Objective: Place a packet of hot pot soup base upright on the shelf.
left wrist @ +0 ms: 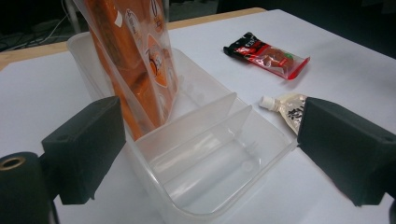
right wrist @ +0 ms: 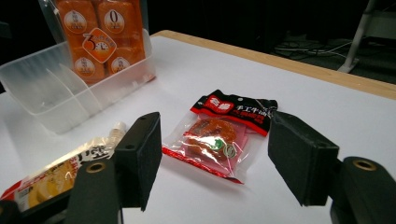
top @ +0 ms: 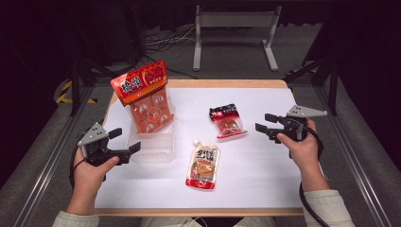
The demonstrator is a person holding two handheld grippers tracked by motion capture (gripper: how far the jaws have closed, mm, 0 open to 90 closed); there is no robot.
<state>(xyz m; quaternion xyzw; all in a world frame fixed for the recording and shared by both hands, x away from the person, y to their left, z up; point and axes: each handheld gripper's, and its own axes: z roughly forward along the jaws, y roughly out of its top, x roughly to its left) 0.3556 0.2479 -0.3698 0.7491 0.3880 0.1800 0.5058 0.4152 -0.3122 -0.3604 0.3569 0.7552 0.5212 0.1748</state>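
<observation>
The work in hand is judged to be the sorting of snack packs into a clear divided bin (top: 152,144) on the white table (top: 265,184). The right gripper (top: 265,123) is held with its jaws spread wide and nothing between the pads; in the right gripper view the red-and-black snack pouch (right wrist: 219,135) is framed between the jaws but lies flat on the table ahead of them, untouched. The left gripper (top: 126,142) is also spread, one jaw at each side of the bin's near end; contact with the walls cannot be confirmed from these views, possibly just apart.

The tall orange pack (top: 146,97) stands upright in the far compartment of the bin, leaning slightly. The spouted pouch (top: 203,165) lies flat just beside the bin's near right corner.

Risks, as judged:
- The snack pouch is thin and glossy; if it is pinched flat from above, only film may be caught, or the pouch may be slid across the table instead of lifted.
- If the bin is squeezed or nudged by the left gripper, the light plastic may be flexed or shifted, and the tall orange pack may be tipped out.
- The remaining compartments look narrow; a pouch lowered flat may be snagged on a divider (left wrist: 205,119) and left bridging it.
- The spouted pouch may be knocked by a low sweep toward the bin.
</observation>
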